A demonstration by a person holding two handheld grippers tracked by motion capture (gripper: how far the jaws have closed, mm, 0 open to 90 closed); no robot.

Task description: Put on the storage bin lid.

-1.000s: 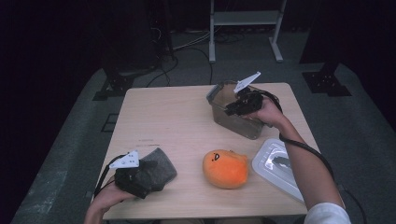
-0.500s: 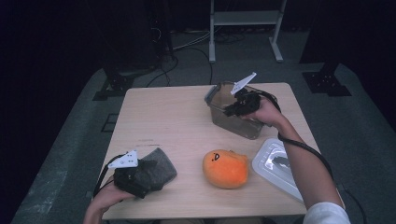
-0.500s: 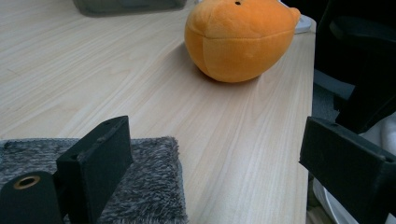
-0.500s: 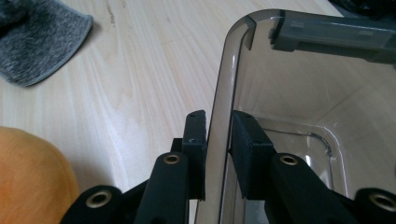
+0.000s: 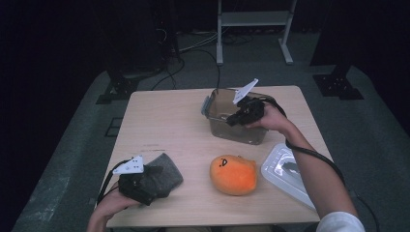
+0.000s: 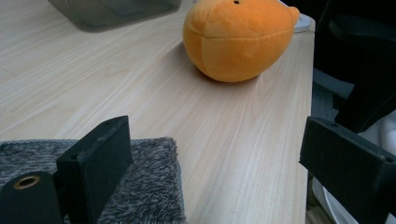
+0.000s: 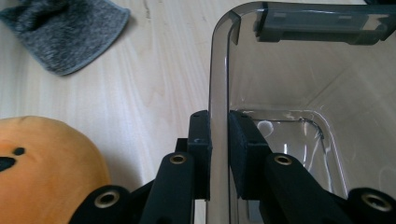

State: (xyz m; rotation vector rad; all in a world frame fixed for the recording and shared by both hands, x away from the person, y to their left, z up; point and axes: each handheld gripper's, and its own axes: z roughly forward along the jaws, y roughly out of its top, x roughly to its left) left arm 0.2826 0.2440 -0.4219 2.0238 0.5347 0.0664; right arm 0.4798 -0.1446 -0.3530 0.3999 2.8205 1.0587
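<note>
In the high view, a clear smoky-grey plastic storage container (image 5: 235, 123) stands open-topped on a pale wooden table (image 5: 164, 121), just right of the frame's centre and near the table's far edge. The right gripper (image 5: 235, 117), held in a hand reaching up from the lower right, sits over the container's near rim.

In the right gripper view, the container's (image 7: 280, 93) thin upright wall runs straight up the middle of the frame between the two black jaws. One pad presses its outer face and the other its inner face, so the jaws are clamped on the wall; they have just been closing onto it. A grey latch flap (image 7: 322, 22) lies along the rim at the upper right.

A round orange plush toy (image 5: 233, 174) with a small black stitched face lies below the container in the high view, near the table's front edge. It is apart from both grippers. A clear plastic lid (image 5: 286, 171) lies at the lower right, overhanging the table's right edge.

At the lower left, the left gripper (image 5: 145, 183) rests on a fuzzy dark grey cloth (image 5: 162, 174). In the left gripper view its jaws stand wide apart with nothing between them but bare table.

No writing can be read on anything. The table's left half and middle are open wood.
</note>
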